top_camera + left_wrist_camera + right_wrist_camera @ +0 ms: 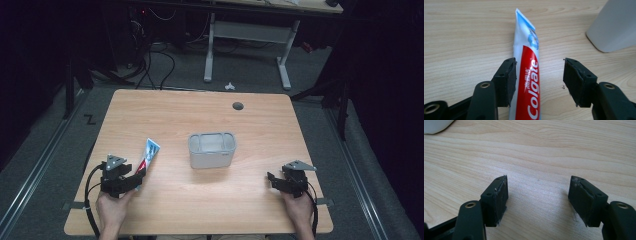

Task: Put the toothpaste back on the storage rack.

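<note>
Left gripper view: left gripper [539,82] spread apart around the Colgate toothpaste tube [529,75].
Tube: soft, light, slippery; pinch mid-body.
Right gripper [537,200]: apart, near the surface's [200,110] front right corner.

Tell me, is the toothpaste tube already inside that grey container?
No, the toothpaste tube lies on the table, left of the grey container.

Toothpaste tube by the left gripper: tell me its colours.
The toothpaste tube is white with a red band bearing white lettering, and light blue toward its far end; clearest in the left gripper view.
</note>
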Tool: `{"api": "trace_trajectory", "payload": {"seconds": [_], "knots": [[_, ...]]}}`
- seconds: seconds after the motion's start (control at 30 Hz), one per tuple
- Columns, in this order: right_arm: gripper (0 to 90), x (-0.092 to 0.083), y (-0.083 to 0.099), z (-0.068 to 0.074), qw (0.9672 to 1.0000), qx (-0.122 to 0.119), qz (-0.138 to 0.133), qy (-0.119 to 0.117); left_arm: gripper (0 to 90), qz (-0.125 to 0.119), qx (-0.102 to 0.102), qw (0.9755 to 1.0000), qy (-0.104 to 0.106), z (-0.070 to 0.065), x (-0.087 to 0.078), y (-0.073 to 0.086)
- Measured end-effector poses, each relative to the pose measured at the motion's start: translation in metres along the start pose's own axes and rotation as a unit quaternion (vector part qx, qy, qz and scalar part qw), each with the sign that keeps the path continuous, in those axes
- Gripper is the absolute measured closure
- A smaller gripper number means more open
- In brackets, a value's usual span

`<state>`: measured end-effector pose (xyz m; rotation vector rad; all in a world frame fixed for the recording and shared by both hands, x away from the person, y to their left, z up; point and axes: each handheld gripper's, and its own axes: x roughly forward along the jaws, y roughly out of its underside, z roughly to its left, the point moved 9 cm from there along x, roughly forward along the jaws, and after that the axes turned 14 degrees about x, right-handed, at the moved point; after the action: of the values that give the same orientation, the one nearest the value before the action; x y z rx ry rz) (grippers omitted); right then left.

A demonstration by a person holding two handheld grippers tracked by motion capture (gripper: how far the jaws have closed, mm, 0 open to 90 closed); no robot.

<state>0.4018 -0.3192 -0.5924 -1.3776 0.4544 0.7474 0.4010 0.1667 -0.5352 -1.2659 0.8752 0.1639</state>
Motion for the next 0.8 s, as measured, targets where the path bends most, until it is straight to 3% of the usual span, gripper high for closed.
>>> {"api": "trace_trajectory", "payload": {"seconds": [0.33,0.8], "knots": [[32.6,0.000,0.000,0.000,1.0000,0.000,0.000,0.000,46.5,0.029,0.010,0.9995,-0.001,0.009,0.013,-0.001],[32.6,0.000,0.000,0.000,1.0000,0.000,0.000,0.000,46.5,0.068,0.027,0.9973,-0.001,0.011,0.031,-0.009]]}}
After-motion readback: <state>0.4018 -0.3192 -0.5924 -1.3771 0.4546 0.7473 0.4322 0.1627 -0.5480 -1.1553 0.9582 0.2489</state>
